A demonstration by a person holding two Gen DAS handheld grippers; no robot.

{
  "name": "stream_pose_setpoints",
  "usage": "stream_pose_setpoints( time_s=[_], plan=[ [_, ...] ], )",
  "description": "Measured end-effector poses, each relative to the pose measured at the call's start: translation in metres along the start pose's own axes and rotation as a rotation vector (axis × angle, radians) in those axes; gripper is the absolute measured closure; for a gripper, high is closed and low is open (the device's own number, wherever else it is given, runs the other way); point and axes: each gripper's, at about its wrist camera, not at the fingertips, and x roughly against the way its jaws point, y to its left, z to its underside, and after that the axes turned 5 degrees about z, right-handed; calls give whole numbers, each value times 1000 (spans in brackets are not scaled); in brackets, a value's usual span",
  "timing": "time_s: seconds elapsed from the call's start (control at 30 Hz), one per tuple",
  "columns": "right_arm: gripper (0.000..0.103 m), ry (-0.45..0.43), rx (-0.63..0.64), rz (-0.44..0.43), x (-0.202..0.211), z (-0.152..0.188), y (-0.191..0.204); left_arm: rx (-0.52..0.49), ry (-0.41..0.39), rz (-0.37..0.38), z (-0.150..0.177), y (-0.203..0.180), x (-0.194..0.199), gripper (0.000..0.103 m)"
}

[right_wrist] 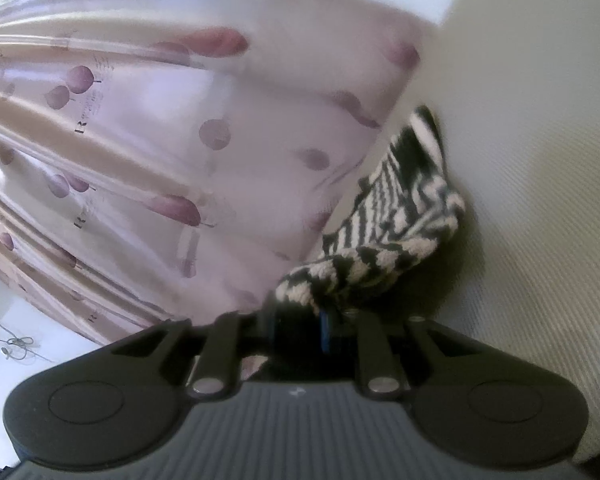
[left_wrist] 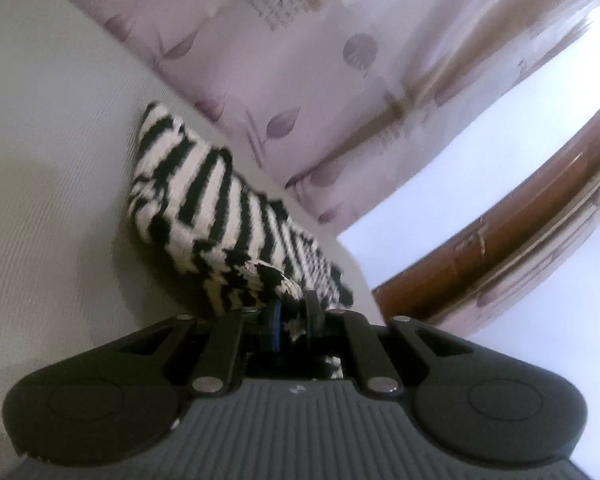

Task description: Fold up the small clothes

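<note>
The left tool (left_wrist: pixel 294 316) pinches one end of the striped cloth (left_wrist: pixel 204 200); the right tool (right_wrist: pixel 324 316) pinches the other end. The cloth hangs between them, bunched and sagging, its long axis running from tool to tool, over a pale surface (left_wrist: pixel 40 160) that may be a bed. Neither hand looks nearer. On the curtain (right_wrist: pixel 140 140) behind, only a letter "R" reads; the rest is blurred.

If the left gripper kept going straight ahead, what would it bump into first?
The left gripper is already shut on the striped cloth, so that comes first. Beyond it probably the pale surface it lies on, though depth is hard to judge.
</note>
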Motion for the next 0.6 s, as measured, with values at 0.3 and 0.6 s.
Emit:
stream_pose_setpoints(
  time_s=[0.3, 0.6],
  plan=[
    [84, -74, -21, -7, -42, -50, 7, -7, -176, -25, -62, 6, -40, 98],
    [84, -145, -115, 42, -124, -119, -15, -25, -281, -250, -128, 50, -114, 97]
  ],
)
